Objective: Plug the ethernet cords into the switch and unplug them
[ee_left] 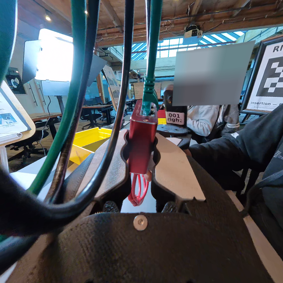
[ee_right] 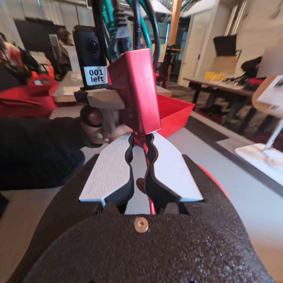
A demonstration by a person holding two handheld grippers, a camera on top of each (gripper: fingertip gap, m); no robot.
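At the centre of the left wrist view, our left tongs [ee_left: 141,153] are clamped on the red switch [ee_left: 143,142], held upright above the tabletop [ee_left: 26,179]. A green ethernet cord [ee_left: 150,85] is plugged into its top face, with black cords [ee_left: 125,76] hanging alongside. In the right wrist view, our right tongs [ee_right: 140,136] sit just under the switch [ee_right: 136,91], nearly together around a thin red cable [ee_right: 145,151]; whether they pinch it, we cannot tell.
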